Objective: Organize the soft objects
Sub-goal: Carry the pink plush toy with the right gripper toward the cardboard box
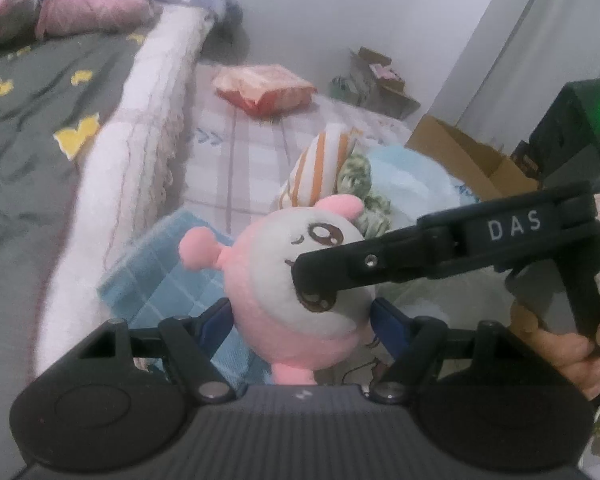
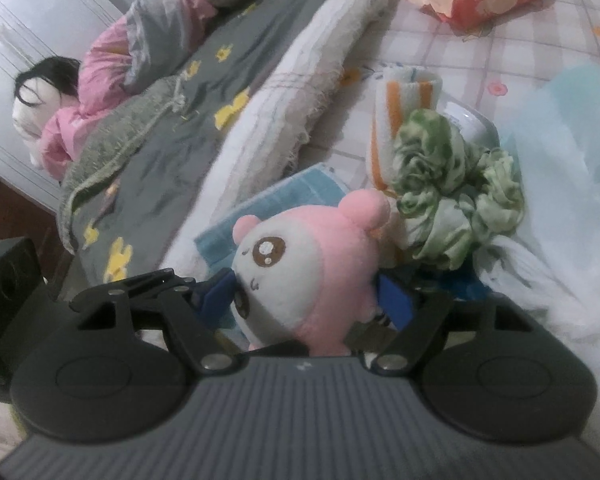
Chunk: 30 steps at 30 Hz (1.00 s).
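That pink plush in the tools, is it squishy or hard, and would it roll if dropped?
The plush is probably squishy and light: it looks like stuffed fabric, pinched between the left tool's fingers. Its round body might roll a little, though the ears and the soft bed would likely stop it.

Left gripper [image 1: 304, 316] level and pointing forward, blue pads [image 1: 220, 316] set wide and pressed against either flank of the pink plush [image 1: 268, 280], holding it low on its body. Right gripper [image 2: 306, 298] reaching in across from the right at a slight upward tilt, closed on the same plush at face height, one pad on the face and the other behind the head. Right hand [image 1: 572, 352] wrapped around the handle below, fingers curled tight.
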Tool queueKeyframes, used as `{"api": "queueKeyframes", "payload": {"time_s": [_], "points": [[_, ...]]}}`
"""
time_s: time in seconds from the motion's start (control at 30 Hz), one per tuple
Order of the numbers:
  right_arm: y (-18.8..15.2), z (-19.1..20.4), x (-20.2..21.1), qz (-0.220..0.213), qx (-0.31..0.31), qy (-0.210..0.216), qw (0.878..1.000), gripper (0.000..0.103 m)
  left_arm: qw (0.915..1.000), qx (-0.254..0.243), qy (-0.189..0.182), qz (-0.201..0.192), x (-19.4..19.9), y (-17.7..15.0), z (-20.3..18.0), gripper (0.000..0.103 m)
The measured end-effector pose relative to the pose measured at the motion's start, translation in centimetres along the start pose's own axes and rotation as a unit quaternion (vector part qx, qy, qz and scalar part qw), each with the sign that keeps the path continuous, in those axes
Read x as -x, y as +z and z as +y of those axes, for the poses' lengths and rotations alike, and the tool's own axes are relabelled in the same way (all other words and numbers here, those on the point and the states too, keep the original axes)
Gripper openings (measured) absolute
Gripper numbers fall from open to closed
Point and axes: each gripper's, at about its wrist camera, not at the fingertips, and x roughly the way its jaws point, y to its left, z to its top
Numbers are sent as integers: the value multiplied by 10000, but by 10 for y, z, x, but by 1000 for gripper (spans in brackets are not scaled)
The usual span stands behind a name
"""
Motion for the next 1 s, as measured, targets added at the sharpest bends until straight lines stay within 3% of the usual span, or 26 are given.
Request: {"api": "queueKeyframes", "payload": {"time_s": [0.27,0.5,0.73,1.0], "points": [[-7,8,30,-291,5,219,9993,76,9983,-459,123,-351,28,5,-29,76],[-15,1,75,-758,-207,287,9965,76,9931,-1021,-29,-569,35,20,-69,76],[-23,-25,131,-1325,-457,104,9901,76,9847,-1615,-320,-573,20,43,-122,76],[-27,-82,197,-1958,-1048,-165,9749,77,9682,-2343,-741,-468,-23,76,-200,77]]}}
